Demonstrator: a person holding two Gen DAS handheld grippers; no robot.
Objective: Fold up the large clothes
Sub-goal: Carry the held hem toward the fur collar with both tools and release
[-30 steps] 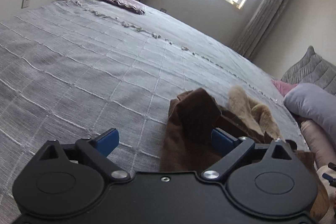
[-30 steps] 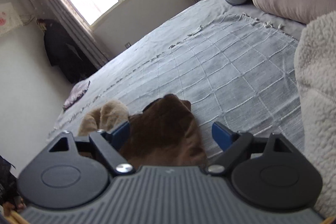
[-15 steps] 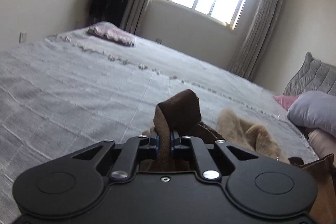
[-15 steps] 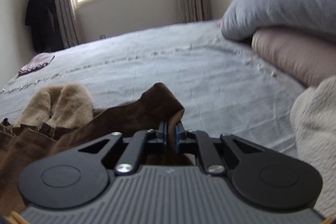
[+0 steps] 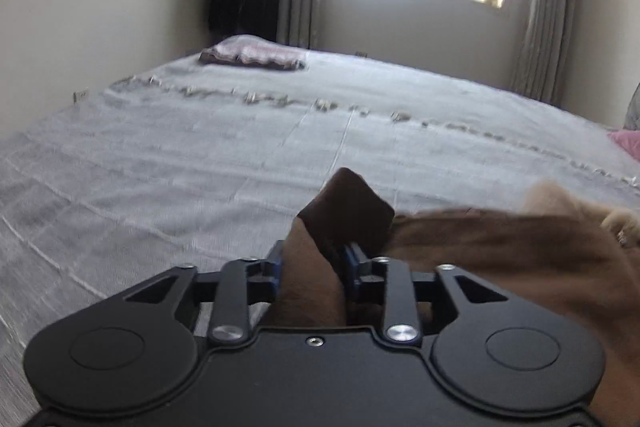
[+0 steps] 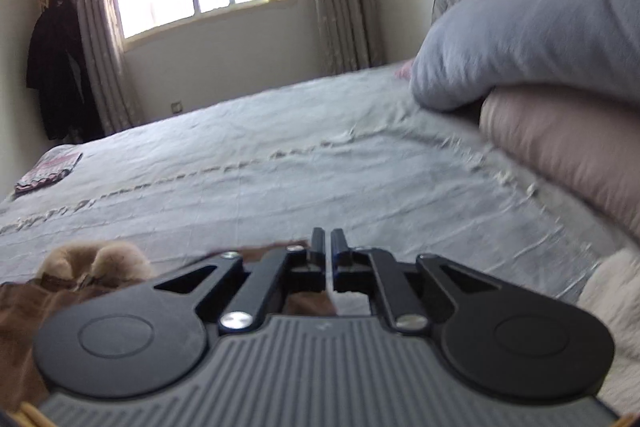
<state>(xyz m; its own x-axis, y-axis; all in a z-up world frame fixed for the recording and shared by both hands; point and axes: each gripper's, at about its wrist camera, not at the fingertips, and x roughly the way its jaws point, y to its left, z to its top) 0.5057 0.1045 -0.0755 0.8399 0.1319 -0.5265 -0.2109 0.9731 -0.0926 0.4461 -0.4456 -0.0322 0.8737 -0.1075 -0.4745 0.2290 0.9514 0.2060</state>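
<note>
While your left gripper (image 5: 312,263) is clamped on a thick fold of the brown coat (image 5: 500,251), the cloth bulges up between its blue pads and a dark corner pokes out past the tips. From there the coat runs off to the right, low over the grey bedspread (image 5: 200,163), with its tan fur trim (image 5: 560,195) at the far right edge of the left wrist view.

Your right gripper (image 6: 329,251) has its fingers drawn nearly together, only a thin slit between them. Brown cloth shows just behind and below the tips, but you cannot tell from this angle whether any of it is pinched. In the right wrist view the coat lies bunched at the near left, fur trim on top.

Far across the bed, a small folded cloth (image 5: 252,57) lies near the window end. On the right, a grey pillow (image 6: 520,27) rests on a beige one (image 6: 560,143), and a white fleecy blanket (image 6: 616,295) sits at the near right.
</note>
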